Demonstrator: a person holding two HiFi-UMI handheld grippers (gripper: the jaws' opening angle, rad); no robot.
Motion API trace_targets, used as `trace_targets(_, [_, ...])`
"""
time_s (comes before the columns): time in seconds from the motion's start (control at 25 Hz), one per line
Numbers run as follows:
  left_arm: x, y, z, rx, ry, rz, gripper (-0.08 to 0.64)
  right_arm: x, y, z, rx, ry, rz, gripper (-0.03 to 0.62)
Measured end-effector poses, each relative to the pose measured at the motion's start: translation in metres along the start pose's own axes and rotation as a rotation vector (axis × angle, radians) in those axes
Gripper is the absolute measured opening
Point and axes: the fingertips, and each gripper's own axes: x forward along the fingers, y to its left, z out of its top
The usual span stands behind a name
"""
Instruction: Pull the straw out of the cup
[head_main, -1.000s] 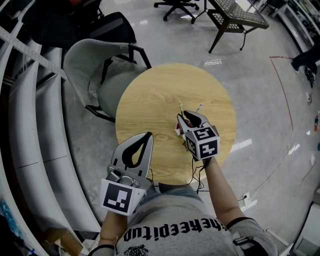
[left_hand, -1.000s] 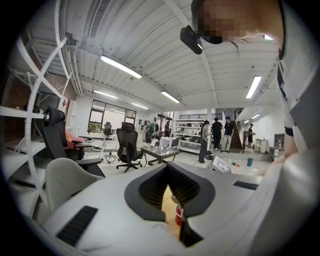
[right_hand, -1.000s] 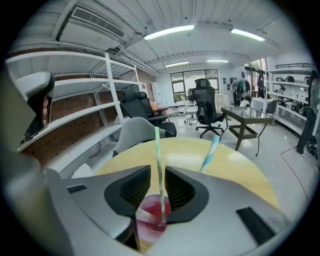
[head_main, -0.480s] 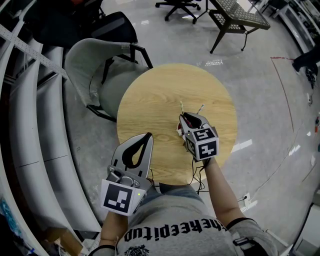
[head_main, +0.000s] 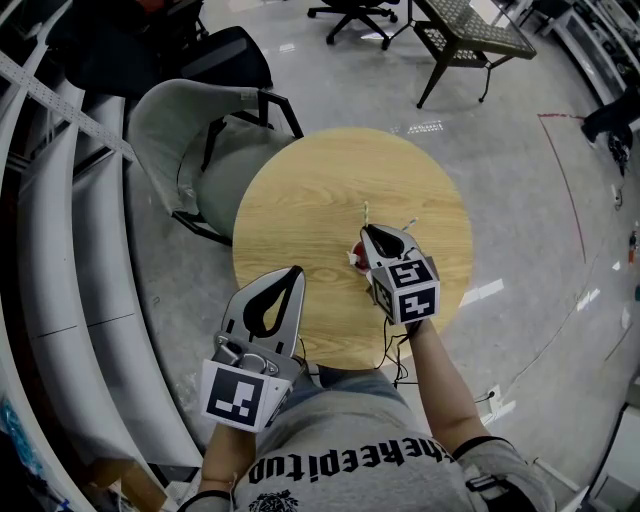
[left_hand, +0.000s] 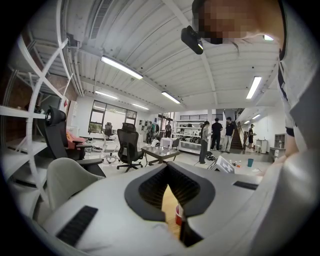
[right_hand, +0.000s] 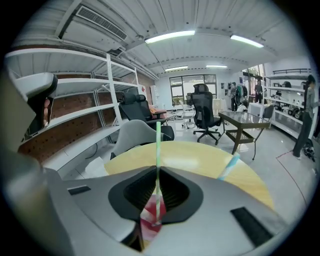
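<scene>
Closing from wide open, right gripper (right_hand: 157, 169) now pinches green straw (right_hand: 158, 142) above cup (right_hand: 149, 222), so pull can start; left gripper (left_hand: 167, 169) clenched, empty.

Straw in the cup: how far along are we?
Done: the right gripper is at the red cup. In hand: its jaws are closing on the green straw, which stands in the cup. Left: the pull itself; a blue straw shows too.
</scene>
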Motion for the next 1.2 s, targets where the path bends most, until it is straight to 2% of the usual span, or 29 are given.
trace_targets(0.64, [-0.006,-0.007,0.005,0.034,-0.025,-0.065,0.026,-0.032,0.006,0.028,-0.033,-0.128,-0.059,0.048])
trace_targets(0.84, [-0.007,-0.007,0.019,0.040,-0.085,-0.092,0.026,-0.047,0.010,0.040,-0.036,-0.162,-0.086,0.048])
trace_targets(0.96, [-0.007,-0.010,0.023,0.048,-0.091,-0.118,0.026,-0.057,0.012,0.046,-0.023,-0.183,-0.095,0.047])
trace_targets(1.2, [-0.012,-0.017,0.017,0.058,-0.037,-0.193,0.026,-0.076,0.018,0.052,0.004,-0.227,-0.129,0.046])
